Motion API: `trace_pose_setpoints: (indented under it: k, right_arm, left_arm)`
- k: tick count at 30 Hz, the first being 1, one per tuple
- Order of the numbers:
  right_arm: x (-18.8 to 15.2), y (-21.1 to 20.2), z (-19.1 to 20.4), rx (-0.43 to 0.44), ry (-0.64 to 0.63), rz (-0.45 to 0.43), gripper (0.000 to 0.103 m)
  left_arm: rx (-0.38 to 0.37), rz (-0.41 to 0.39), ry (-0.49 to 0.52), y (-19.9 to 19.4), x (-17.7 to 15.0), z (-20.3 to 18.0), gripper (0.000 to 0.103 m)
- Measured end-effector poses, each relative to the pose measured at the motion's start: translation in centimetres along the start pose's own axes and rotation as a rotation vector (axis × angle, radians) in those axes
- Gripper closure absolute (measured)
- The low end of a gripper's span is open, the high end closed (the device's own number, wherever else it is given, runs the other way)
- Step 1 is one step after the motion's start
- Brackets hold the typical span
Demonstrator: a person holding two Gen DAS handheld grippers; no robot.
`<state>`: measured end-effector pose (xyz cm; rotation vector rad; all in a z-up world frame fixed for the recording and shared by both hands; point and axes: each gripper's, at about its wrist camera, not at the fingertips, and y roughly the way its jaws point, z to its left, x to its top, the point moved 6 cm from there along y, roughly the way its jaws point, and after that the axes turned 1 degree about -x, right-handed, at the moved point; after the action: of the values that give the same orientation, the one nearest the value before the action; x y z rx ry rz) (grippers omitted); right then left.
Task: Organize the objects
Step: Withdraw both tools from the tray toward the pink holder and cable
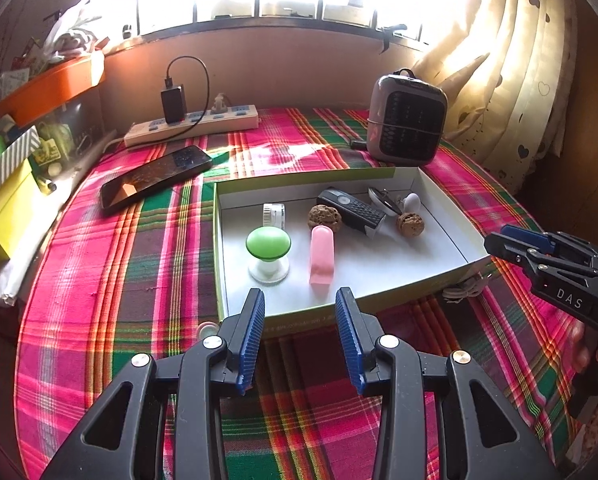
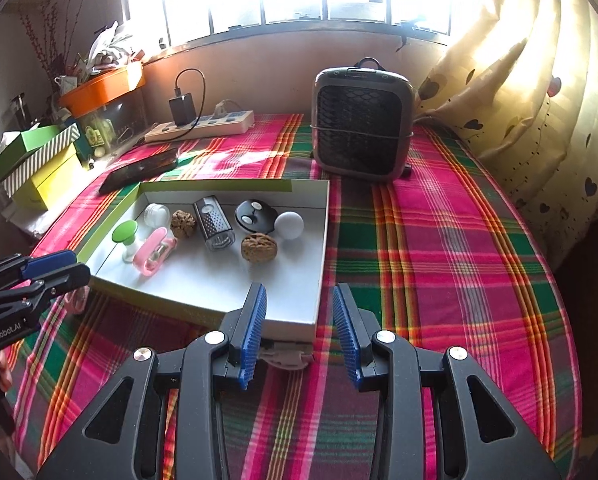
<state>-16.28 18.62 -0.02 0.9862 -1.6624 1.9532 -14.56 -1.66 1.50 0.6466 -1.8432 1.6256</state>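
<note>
A shallow white box with green sides [image 1: 379,296] [image 2: 291,320] lies on the plaid tablecloth. Inside are a green-capped item [image 1: 267,245] [image 2: 125,232], a pink clip-like object [image 1: 322,254] [image 2: 155,254], a small clear jar [image 1: 274,214] [image 2: 157,214], two walnuts [image 1: 324,217] [image 2: 259,247], a black grater-like device [image 1: 351,212] [image 2: 213,222], a black round item [image 2: 253,212] and a white ball [image 1: 412,202] [image 2: 289,225]. My left gripper [image 1: 300,300] is open and empty at the box's near edge. My right gripper [image 2: 299,292] is open and empty at the box's near right corner.
A phone [image 1: 155,178] lies left of the box, with a power strip and charger [image 1: 191,124] behind it. A small grey heater [image 2: 361,120] stands at the back. Stacked boxes [image 2: 39,164] sit at the left edge. A curtain [image 2: 539,80] hangs on the right. Small items lie by the box: [image 1: 463,289], [image 2: 75,300].
</note>
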Motion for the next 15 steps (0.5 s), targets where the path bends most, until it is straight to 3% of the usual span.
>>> trace_pose_setpoints:
  k: [13,15]
  right_arm:
    - [-3.1,0.8,-0.7,0.088,0.026,0.059,0.067]
    - [-3.2,1.3,-0.6,0.108,0.029,0.075,0.063]
  left_arm:
    - [0.000,0.019,-0.072,-1.4,-2.5,3.3,0.061]
    - [0.002,0.030,-0.086,-1.4,-3.1,3.7,0.061]
